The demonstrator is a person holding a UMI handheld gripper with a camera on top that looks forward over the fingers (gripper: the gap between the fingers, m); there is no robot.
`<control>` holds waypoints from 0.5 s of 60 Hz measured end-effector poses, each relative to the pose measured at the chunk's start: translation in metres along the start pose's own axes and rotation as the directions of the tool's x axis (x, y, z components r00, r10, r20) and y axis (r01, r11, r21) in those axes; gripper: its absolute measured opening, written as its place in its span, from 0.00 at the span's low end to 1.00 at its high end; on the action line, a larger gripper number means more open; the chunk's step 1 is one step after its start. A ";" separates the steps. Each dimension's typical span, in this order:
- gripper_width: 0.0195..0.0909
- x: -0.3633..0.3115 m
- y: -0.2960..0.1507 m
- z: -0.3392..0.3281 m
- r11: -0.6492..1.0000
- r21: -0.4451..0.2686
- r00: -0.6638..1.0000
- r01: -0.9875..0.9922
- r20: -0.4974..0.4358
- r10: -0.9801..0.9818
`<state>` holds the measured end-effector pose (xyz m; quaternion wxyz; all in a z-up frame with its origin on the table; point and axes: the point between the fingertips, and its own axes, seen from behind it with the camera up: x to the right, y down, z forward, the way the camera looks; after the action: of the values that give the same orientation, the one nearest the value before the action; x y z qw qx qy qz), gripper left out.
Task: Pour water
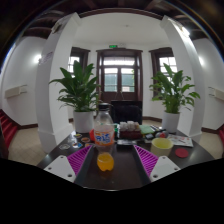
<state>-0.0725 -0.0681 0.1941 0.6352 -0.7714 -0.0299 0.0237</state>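
Clear plastic bottle [103, 128] with a red cap and orange-red label, standing upright on the dark table [120, 170], long axis vertical, just ahead of the gripper [108, 162] and slightly toward its left finger. Magenta pads [78, 158] spread well apart, clamped on nothing. Small orange cup [105, 160] seated between the fingers, nearer than the bottle, a gap visible on either side; likely the receiving vessel, though contents not discernible. Bottle set back toward the middle of the table, beyond the cup, not touching either finger. Yellow-green bowl [162, 144] and small red dish [182, 152] toward the table's right edge; dark tray of items [131, 130] just behind and right of the bottle. Coming move judged a short forward reach, fingers straddling the upright bottle's body.
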 end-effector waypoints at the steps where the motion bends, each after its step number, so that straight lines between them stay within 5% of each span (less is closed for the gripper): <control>1: 0.85 -0.002 -0.003 0.003 1.000 0.004 1.000 -0.001 0.008 0.001; 9: 0.84 -0.007 -0.031 0.034 0.999 0.044 0.998 0.006 0.059 -0.009; 30: 0.84 0.026 -0.058 0.117 1.000 0.010 0.999 -0.017 0.050 0.016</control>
<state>-0.0558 0.0590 0.2283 0.6381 -0.7674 -0.0393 0.0483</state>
